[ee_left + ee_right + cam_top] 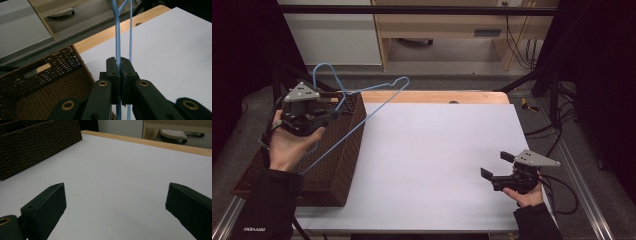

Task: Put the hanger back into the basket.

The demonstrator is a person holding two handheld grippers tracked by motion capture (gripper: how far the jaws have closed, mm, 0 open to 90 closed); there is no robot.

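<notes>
Left tongs clamping blue hanger above basket rim.

The dark woven wicker basket is sitting at the left edge of the white-topped wooden table, with the thin blue wire clothes hanger hanging above its far end, clamped in the left gripper. The right gripper is hovering over the table's near right corner, well apart from both.
</notes>
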